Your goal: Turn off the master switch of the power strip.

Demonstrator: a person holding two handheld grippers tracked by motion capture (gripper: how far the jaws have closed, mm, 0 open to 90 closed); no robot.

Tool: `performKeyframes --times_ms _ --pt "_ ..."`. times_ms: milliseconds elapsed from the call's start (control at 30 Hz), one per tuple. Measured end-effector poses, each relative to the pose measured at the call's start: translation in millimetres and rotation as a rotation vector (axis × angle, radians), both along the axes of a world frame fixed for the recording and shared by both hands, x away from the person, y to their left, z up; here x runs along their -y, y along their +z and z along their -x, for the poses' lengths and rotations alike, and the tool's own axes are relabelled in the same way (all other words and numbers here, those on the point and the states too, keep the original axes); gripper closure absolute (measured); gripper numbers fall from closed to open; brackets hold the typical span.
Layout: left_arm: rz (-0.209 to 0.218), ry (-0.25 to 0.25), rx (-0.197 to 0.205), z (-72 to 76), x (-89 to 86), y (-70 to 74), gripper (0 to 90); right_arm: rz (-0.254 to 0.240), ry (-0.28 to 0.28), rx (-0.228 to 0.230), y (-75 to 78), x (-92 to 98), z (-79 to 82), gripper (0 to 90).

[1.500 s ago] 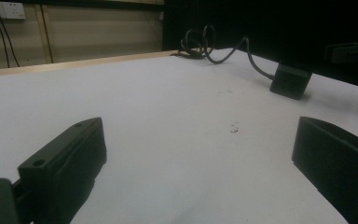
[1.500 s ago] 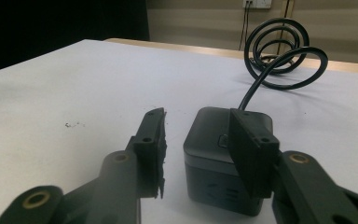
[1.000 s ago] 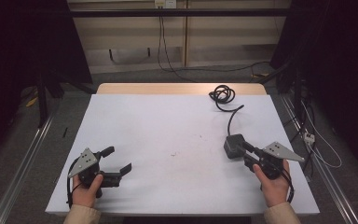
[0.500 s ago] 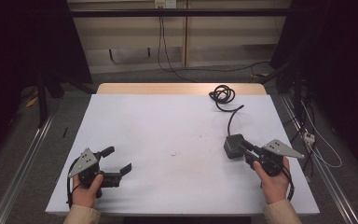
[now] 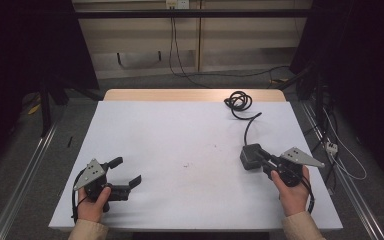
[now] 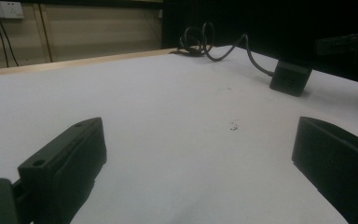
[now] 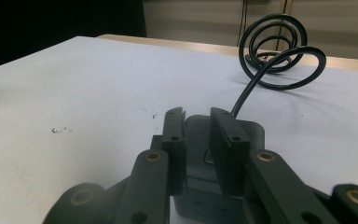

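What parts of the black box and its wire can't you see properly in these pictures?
- Near end of the black plastic adapter box: right gripper view, hidden behind the right claw.
- Whatever sits between the claw's jaws on the box: too dark to tell what it is.
- Far end of the coiled black cable: high view, lost in its own loops, too small to see.
- Markings on the box: left gripper view, too far and dim.

Black power adapter [image 5: 250,157] flat on white table [image 5: 180,135], right side, cable [image 5: 240,102] coiled behind.
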State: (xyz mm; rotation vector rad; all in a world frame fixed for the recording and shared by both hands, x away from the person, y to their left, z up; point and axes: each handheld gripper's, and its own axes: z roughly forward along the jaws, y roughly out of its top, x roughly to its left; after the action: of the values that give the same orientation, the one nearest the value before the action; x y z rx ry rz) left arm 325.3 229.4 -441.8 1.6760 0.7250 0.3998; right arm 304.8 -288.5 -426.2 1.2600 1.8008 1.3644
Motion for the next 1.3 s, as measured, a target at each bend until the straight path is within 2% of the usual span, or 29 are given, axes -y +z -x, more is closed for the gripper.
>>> performKeyframes --times_ms 600,1300 --pt "0.000 0.000 -0.001 0.0 0.0 -0.3 3.0 0.008 -0.010 -0.004 0.8 1.1 -4.8 77.3" --pt "-0.003 -0.001 0.001 -0.1 0.2 -0.5 3.0 0.015 -0.011 -0.034 0.4 0.9 -11.6 83.2"
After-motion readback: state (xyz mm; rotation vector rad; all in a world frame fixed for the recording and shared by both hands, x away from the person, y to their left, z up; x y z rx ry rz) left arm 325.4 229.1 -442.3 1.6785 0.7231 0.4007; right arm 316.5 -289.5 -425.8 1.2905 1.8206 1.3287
